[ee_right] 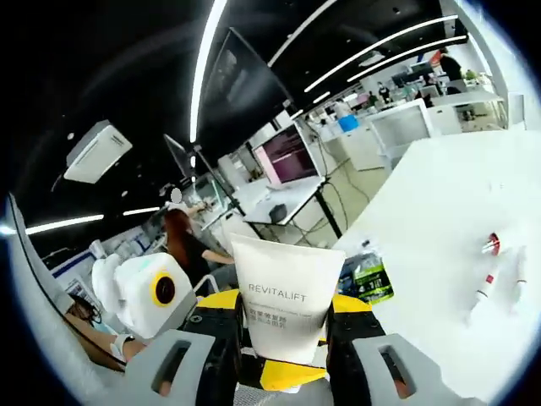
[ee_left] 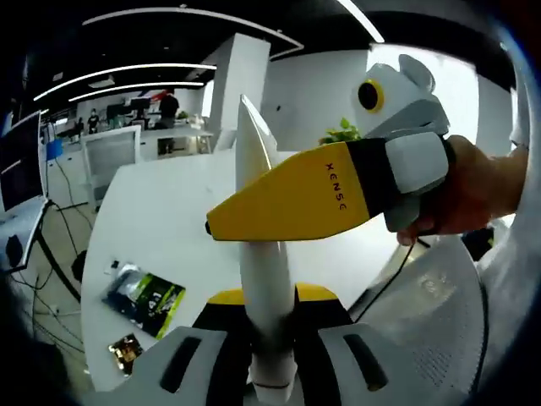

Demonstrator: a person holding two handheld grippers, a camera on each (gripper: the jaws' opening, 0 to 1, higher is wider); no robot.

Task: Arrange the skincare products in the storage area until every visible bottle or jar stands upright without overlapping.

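Two grippers meet on one white tube (ee_left: 258, 254), and that is the whole of what we can work from here. In the left gripper view the tube stands in the lower middle of the frame, seen edge-on, rising from between the left gripper (ee_left: 269, 338) and its yellow pads, which are clamped on the tube's lower end. The right gripper (ee_left: 292, 201) comes in from the right of that frame, held in a hand (ee_left: 461, 190), its yellow jaw lying flat across the tube's upper half.

In the right gripper view we see the tube's (ee_right: 281, 300) broad face, printed REVITALIFT, at the bottom centre, pinched between the right gripper's (ee_right: 281, 338) jaws, with the left gripper (ee_right: 148, 296) just to its left.

We judge the tube's long axis to run along the left jaws and crosswise to the right ones, so either hand could take it alone; the white table (ee_left: 169, 203) lies beyond and below. Small bottles (ee_right: 499, 266) lie flat on the table (ee_right: 439, 211) at the right of that frame, well apart from the tube. A dark packet (ee_left: 144, 296) sits at lower left of the left gripper view.
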